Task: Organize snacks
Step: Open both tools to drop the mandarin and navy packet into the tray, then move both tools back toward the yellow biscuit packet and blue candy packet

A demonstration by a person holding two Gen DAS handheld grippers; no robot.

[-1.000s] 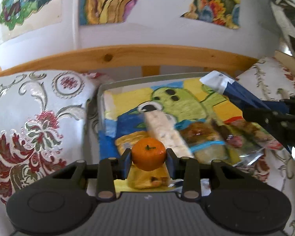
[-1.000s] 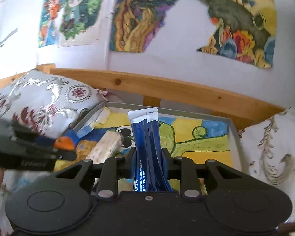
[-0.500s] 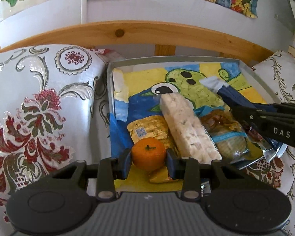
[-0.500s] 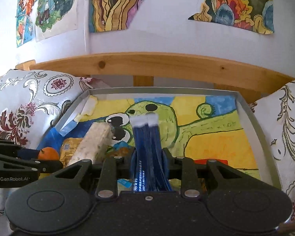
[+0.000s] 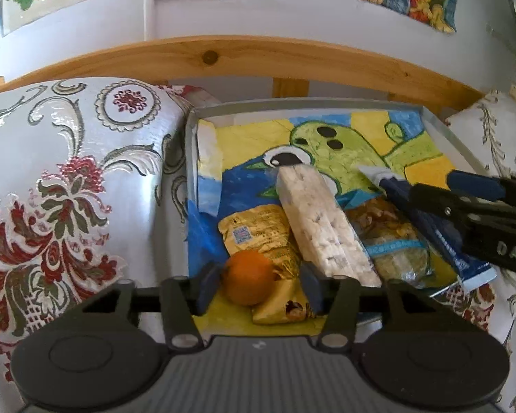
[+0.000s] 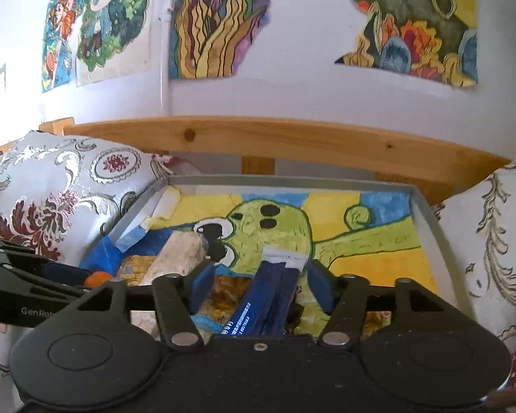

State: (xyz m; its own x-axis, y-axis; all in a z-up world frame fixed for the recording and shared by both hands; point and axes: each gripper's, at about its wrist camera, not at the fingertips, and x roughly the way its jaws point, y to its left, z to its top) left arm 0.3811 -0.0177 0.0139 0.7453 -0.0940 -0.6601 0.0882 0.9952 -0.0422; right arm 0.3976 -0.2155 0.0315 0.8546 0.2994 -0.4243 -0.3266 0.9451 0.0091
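Left wrist view: the left gripper (image 5: 256, 287), clamped on the small round orange mandarin (image 5: 247, 280) half a second ago, now stands with its jaws spread and the fruit resting loose between them at 6 o'clock in the shallow grey tray (image 5: 440, 127), against the gold foil snack packet (image 5: 261, 237). That delivery looks done. The long pale rice-cracker bar (image 5: 321, 232) crowds its 2 o'clock side.

Right wrist view: the right gripper (image 6: 259, 284) has likewise parted from the dark blue sachet (image 6: 268, 296), which lies on the other snacks. Patterned cushions (image 6: 62, 189) flank the tray.
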